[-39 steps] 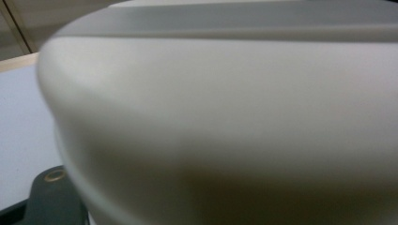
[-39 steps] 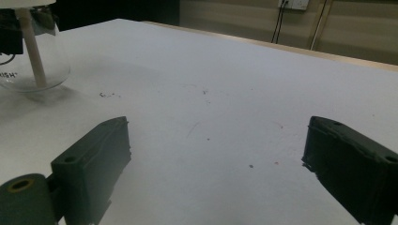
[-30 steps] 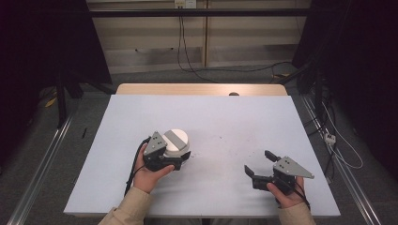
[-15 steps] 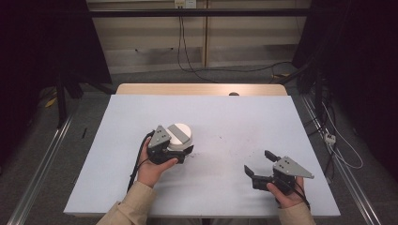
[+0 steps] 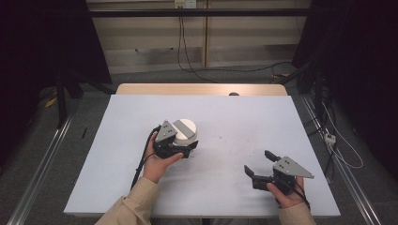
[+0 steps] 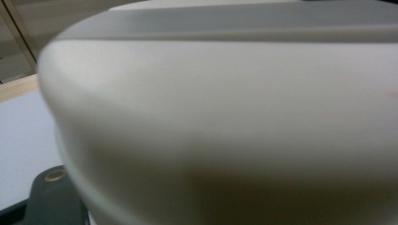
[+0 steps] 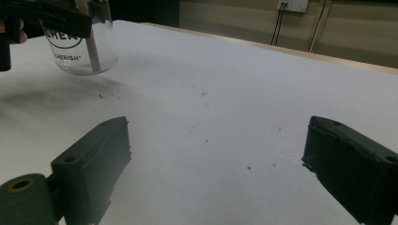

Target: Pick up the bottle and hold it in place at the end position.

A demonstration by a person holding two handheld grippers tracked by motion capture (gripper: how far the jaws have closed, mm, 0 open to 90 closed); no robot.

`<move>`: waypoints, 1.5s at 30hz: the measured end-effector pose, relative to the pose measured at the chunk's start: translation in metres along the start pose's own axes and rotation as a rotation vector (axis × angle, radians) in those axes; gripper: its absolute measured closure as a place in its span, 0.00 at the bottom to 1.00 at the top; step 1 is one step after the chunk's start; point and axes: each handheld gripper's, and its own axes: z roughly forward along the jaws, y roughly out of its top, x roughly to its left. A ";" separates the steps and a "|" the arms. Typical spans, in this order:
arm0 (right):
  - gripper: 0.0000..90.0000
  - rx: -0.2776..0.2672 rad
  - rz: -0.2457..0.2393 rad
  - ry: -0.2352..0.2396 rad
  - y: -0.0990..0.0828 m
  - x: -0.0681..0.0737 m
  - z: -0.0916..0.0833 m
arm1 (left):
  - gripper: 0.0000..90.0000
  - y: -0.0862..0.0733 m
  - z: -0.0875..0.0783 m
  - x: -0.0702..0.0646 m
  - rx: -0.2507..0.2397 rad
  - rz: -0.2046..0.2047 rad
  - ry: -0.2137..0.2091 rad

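Note:
A clear glass jar (image 7: 80,47) with dark lettering and a white lid (image 5: 187,129) is at the table's middle left. My left gripper (image 5: 184,142) is shut on the jar at its lid, which looms close and blurred in the left gripper view (image 6: 225,117). In the right gripper view the jar seems to hang just above the table, over its shadow. My right gripper (image 5: 259,162) rests near the front right of the table, open, with bare table between its jaws (image 7: 216,145).
The white table top (image 5: 244,117) has a wooden strip (image 5: 197,89) along its far edge. Faint specks mark the surface near the middle. Cables (image 5: 338,140) and metal rails (image 5: 42,159) lie on the floor beside the table.
My left gripper has carried the jar a little farther from the person and slightly right. The right gripper has stayed still and open.

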 end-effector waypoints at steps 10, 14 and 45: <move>0.08 0.002 -0.001 0.002 0.000 0.000 0.000 | 0.21 0.003 0.006 0.003 0.007 0.006 0.007; 0.08 0.003 -0.002 0.002 0.000 0.000 0.001 | 0.20 0.005 0.010 0.002 0.003 0.008 0.006; 0.08 -0.002 -0.005 0.001 0.000 0.000 0.000 | 0.21 0.015 0.039 0.003 0.013 0.018 0.005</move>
